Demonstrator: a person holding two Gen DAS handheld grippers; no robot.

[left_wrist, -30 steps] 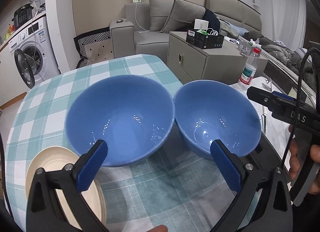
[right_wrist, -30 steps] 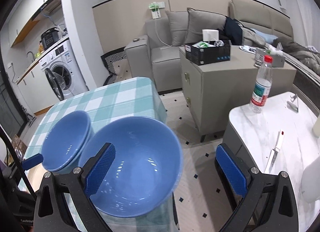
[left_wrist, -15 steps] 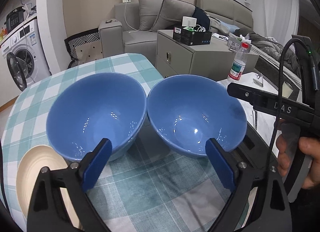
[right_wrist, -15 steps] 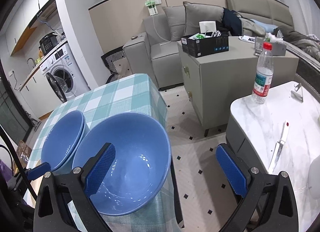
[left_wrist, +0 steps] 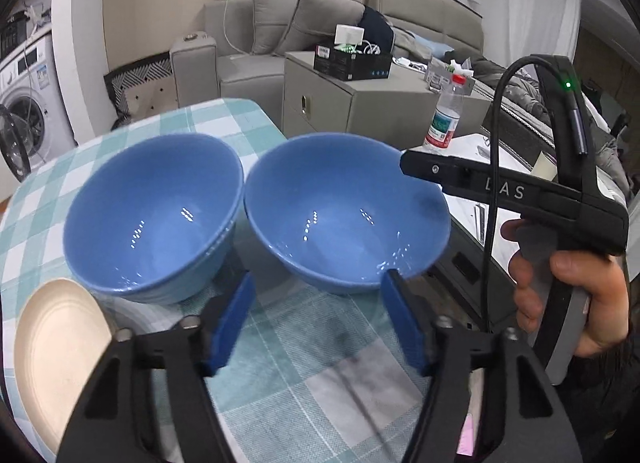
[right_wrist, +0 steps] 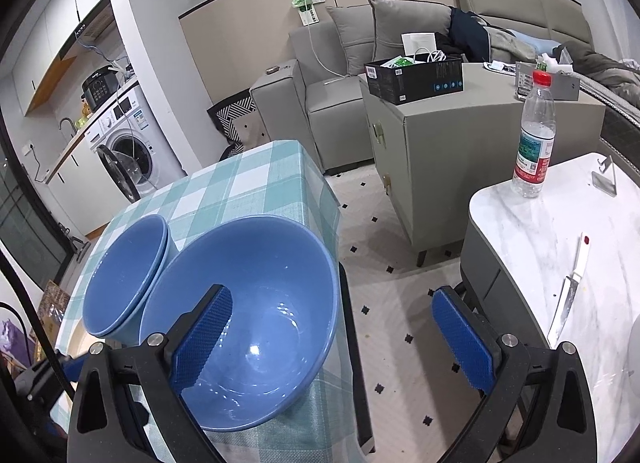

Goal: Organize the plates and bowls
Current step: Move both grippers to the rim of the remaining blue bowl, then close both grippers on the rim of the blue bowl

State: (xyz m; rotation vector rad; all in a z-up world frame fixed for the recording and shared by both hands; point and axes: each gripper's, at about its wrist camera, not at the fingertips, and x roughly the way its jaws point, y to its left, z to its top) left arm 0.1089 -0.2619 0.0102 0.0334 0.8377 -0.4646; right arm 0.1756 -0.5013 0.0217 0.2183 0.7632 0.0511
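Blue bowls stand side by side on the checked tablecloth (left_wrist: 308,379). The left one (left_wrist: 154,215) is a stack of two nested bowls (right_wrist: 126,275). The right one is a single blue bowl (left_wrist: 344,211) at the table's right edge (right_wrist: 256,315). My left gripper (left_wrist: 316,319) is open, its fingers just short of the single bowl's near rim. My right gripper (right_wrist: 332,339) is open, with its left finger (right_wrist: 204,339) inside the single bowl and the right finger outside over the floor. A cream plate (left_wrist: 60,355) lies at the near left.
A white marble table (right_wrist: 560,263) to the right holds a water bottle (right_wrist: 534,135) and a knife (right_wrist: 568,287). A grey cabinet (right_wrist: 440,135) with a black box stands behind. A sofa and a washing machine (right_wrist: 128,147) are further back.
My left gripper's jaws have narrowed and shifted right toward the single bowl. My right gripper has moved forward, so its left finger now sits inside the single bowl.
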